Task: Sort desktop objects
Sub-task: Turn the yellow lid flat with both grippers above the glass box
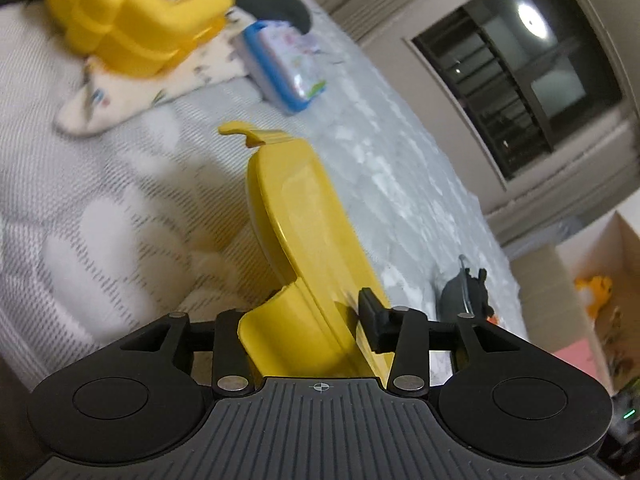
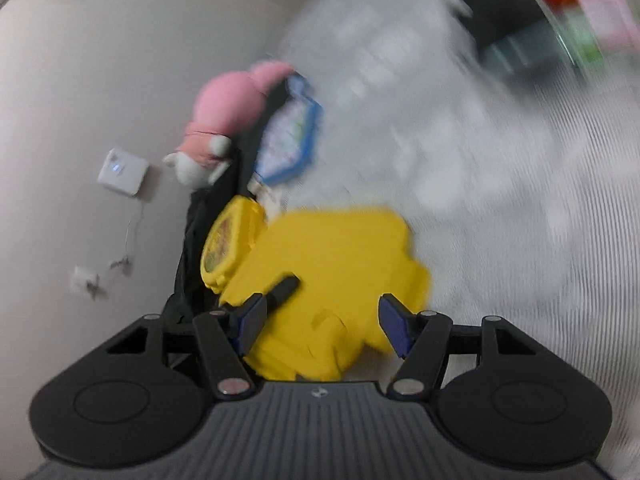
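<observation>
My left gripper (image 1: 316, 320) is shut on a yellow plastic lid (image 1: 296, 216) with a curled latch, held on edge above the grey patterned bedspread (image 1: 120, 208). A yellow lunch box (image 1: 132, 16) lies at the far left, a blue-rimmed printed box (image 1: 284, 64) beyond it. In the right wrist view, blurred by motion, my right gripper (image 2: 322, 316) has its jaws apart around a yellow box part (image 2: 332, 276); I cannot tell whether they touch it. The yellow lunch box (image 2: 228, 244) and the blue-rimmed box (image 2: 292, 136) lie behind.
A pink and white plush toy (image 2: 224, 120) leans on a dark bag (image 2: 200, 264) by the wall. A patterned white cloth (image 1: 132, 92) lies under the lunch box. A small grey object (image 1: 464, 292) sits near the bed's right edge. A window (image 1: 520, 72) is on the right.
</observation>
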